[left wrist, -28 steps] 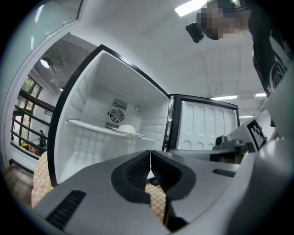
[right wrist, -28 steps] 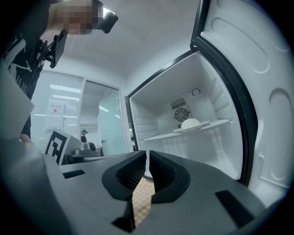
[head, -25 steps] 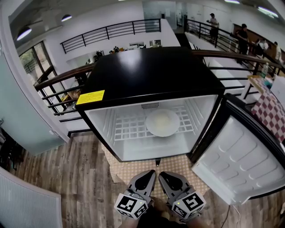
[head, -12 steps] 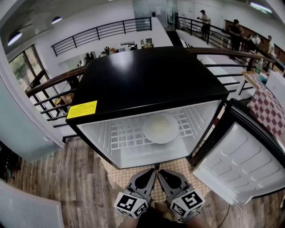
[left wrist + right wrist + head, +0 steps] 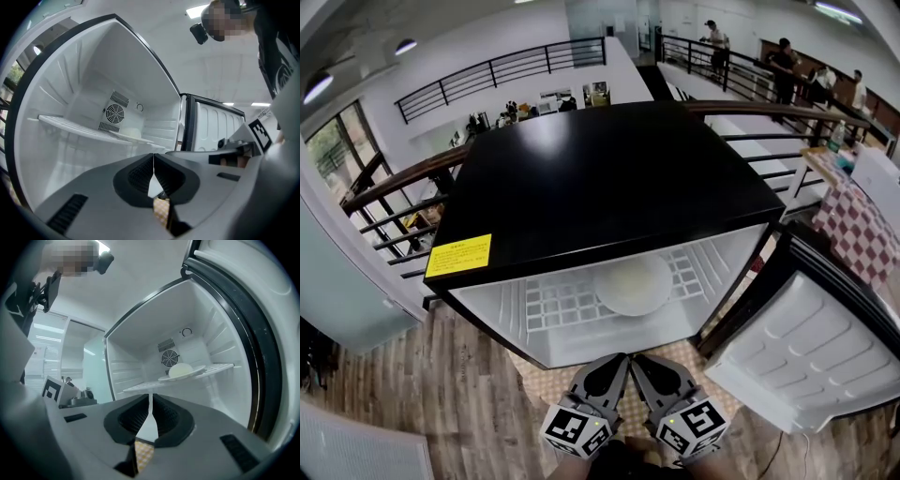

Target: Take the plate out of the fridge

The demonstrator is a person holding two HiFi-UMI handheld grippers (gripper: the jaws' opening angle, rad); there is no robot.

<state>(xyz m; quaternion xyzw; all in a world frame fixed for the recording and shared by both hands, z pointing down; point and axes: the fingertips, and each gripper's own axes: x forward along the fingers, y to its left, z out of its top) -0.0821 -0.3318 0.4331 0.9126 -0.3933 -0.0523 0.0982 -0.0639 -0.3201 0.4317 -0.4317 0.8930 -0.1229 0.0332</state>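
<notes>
both grippers closed and empty, plate ahead on the fridge shelf

your left gripper (image 5: 614, 366) and right gripper (image 5: 645, 367) sit side by side, each with jaws pressed together on nothing, low in front of the open fridge (image 5: 609, 178). the plate (image 5: 632, 284) lies ahead of and above both on the wire shelf (image 5: 553, 302), carrying a pale mound (image 5: 180, 370). likely snags — reaching in with jaws closed would only shove the plate deeper, and a one-sided grip on its rim could tip it and spill the mound.
</notes>
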